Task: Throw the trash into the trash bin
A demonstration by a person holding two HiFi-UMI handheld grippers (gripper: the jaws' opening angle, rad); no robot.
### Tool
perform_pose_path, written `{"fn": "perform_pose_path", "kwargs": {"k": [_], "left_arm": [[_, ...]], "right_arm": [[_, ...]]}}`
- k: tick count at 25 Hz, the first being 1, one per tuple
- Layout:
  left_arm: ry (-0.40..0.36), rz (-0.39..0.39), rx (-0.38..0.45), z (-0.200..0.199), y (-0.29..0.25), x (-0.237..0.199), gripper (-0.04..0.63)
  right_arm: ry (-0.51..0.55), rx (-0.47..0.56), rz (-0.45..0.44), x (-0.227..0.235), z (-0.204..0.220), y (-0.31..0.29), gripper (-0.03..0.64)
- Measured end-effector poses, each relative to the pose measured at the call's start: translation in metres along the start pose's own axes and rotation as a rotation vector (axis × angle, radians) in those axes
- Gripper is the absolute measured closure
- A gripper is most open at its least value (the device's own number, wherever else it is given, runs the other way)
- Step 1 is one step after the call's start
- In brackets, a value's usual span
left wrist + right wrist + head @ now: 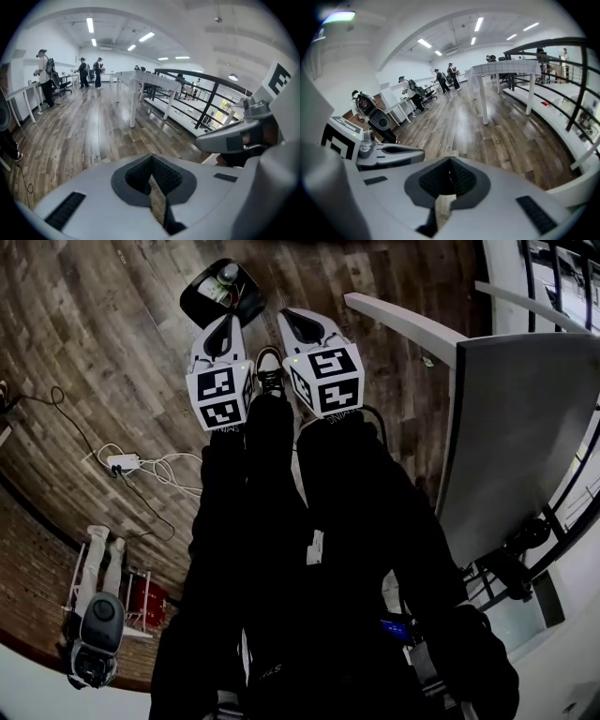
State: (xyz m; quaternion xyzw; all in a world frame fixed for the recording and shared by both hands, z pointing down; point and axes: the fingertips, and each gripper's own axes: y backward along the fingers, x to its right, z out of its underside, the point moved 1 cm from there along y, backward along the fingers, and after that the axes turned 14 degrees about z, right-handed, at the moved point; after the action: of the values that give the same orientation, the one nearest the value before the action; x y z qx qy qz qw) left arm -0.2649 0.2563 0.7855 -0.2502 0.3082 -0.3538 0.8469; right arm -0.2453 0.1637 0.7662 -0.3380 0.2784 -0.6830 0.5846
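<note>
A black trash bin stands on the wooden floor at the top of the head view, with pale bits of trash lying inside. My left gripper hangs just in front of the bin, and my right gripper is beside it to the right. Both are shut, their ribbed pads closed together with nothing between them. The left gripper faces out over a long wooden floor, and so does the right gripper. Neither gripper view shows the bin.
A white table stands at the right with a black railing behind it. A power strip with cables lies on the floor at the left, near a grey device. Several people stand far off by desks.
</note>
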Motion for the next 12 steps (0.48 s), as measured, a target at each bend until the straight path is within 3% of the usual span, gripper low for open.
{"fn": "perform_pose_path", "kwargs": {"k": [12], "left_arm": [[-0.097,0.044,0.079,-0.111,0.08,0.098,0.595]], "right_arm": [[-0.062,0.158,0.042,0.021,-0.084,0.139,0.601]]}}
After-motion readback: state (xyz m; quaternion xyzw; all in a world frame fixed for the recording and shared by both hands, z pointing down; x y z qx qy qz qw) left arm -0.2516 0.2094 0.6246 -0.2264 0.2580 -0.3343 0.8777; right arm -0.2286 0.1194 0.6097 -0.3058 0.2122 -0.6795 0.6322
